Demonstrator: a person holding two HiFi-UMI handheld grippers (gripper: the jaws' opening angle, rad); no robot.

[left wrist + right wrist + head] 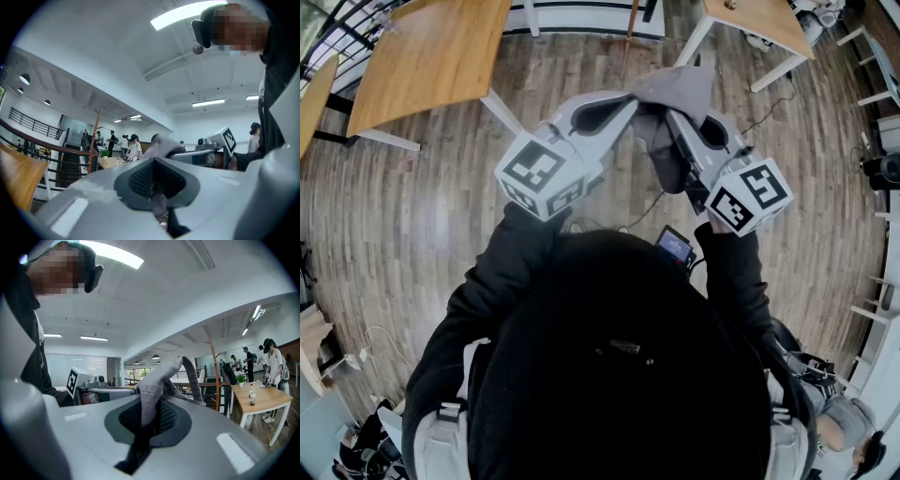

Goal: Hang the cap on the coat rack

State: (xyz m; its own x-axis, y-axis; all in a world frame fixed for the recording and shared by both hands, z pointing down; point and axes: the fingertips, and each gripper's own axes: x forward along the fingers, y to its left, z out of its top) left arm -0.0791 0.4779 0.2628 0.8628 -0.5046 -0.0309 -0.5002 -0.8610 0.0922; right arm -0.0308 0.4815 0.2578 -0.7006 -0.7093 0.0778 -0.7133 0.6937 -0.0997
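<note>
The person stands over a wood-plank floor with both tools raised in front of the chest, and the grey cap hangs in the air between them, above the floor and resting on nothing. The left gripper reaches in from the left. In its own view, its fingers are pressed together with a fold of the grey fabric caught between their dark textured pads, and the rest of the cap bulges up just beyond them. The right gripper comes in from the other side. Its fingers are likewise closed tight on a strip of the cap, which rises from the pinch and curves over to the right like a loop. The two tool tips sit near each other, each holding a different part of the same cap. The coat rack, a slim reddish-brown pole with short prongs at the top, stands well apart from the cap, back near a dark railing. A light wooden bench sits to the upper left of the head view. In the right gripper view, another bench carries small bottles, with people standing beside it.
</note>
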